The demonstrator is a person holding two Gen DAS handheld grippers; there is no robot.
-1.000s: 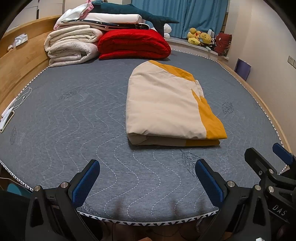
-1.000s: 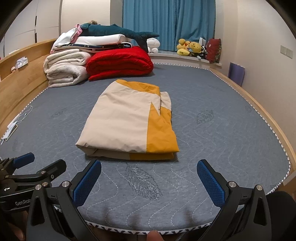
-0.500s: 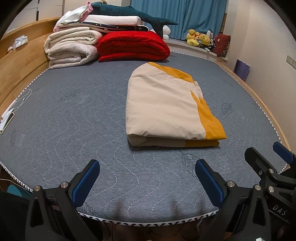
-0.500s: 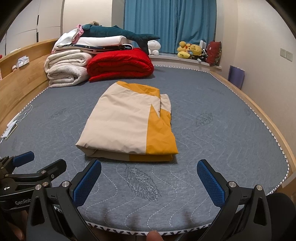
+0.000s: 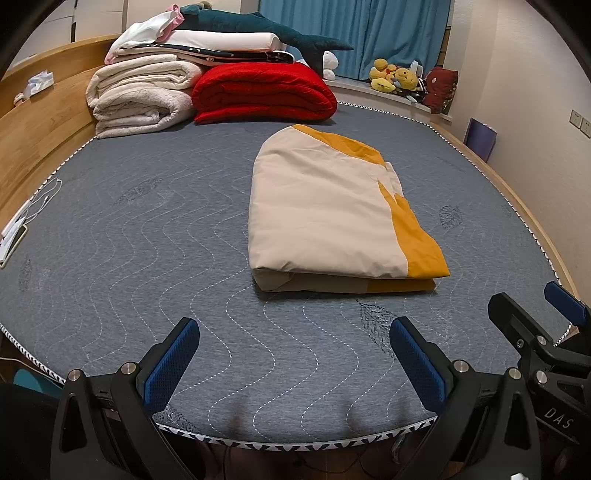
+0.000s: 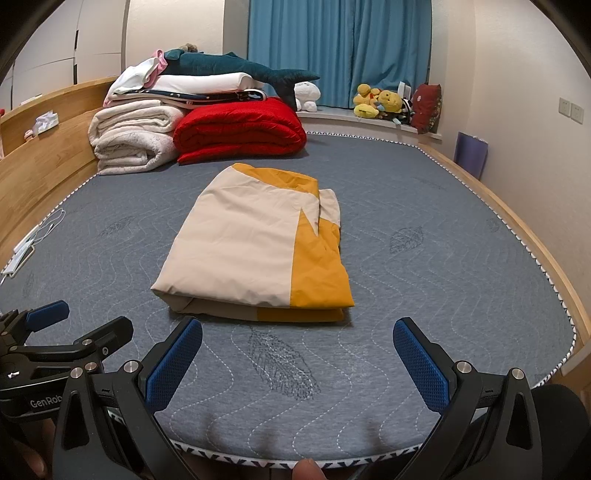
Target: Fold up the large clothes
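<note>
**Folded quilt lies flat, both tongs spread and empty**

Hovering over the near edge of the bed (image 5: 110, 229), the left gripper (image 5: 293, 354) has its blue pads (image 5: 171, 363) spread wide with nothing between them. At its 3 o'clock the other tool shows as a black frame with a blue tip. Out at 10 o'clock a white cable (image 5: 44, 201) lies by the wooden side rail. At 11 o'clock sit rolled white blankets (image 5: 140, 99), with a red quilt (image 5: 262, 92) just beside them and a shark plush (image 5: 266, 29) lying on top of the stack. At 12 o'clock, mid-mattress, the cream and yellow quilt (image 5: 325, 214) rests folded into a neat rectangle, well apart from both tools, its yellow band on the right.

From the right gripper (image 6: 297, 352), likewise gaping and empty, the quilt (image 6: 251, 243) sits at 12 o'clock, slightly left. Yellow plush toys (image 6: 376, 101) line the sill at 1 o'clock, before a blue curtain (image 6: 340, 48).
</note>
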